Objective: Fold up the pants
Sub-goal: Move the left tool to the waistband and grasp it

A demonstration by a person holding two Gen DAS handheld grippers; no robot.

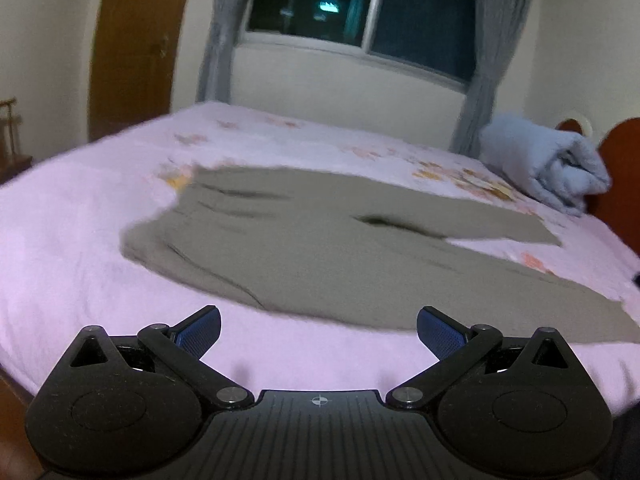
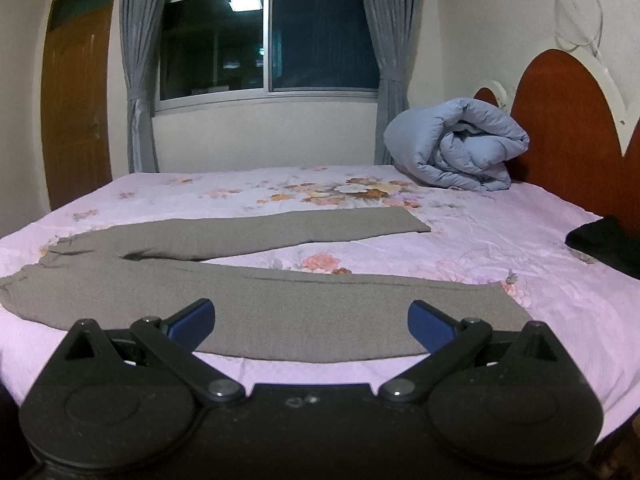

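The grey pants [image 2: 248, 300] are spread flat along the bed's [image 2: 520, 240] near edge, legs parted; soft, limp cloth is judged best pinched at waistband and hem. The left tool [image 1: 319, 330] and right tool [image 2: 311, 326] are held agape, empty

Bedroom interior. A bed [image 2: 500, 236] with a pink floral sheet fills the foreground; a rolled blue quilt [image 2: 456, 144] lies at its far right corner, against the red-brown arched headboard [image 2: 568, 128]. A dark cloth [image 2: 608, 244] rests at the bed's right edge. On the far wall, a sliding window [image 2: 268, 40] — dark outside, reflecting a ceiling light — is flanked by grey curtains [image 2: 138, 80] tied back. A wooden door [image 2: 76, 92] stands at left. Walls are off-white; white cables [image 2: 580, 12] hang above the headboard.
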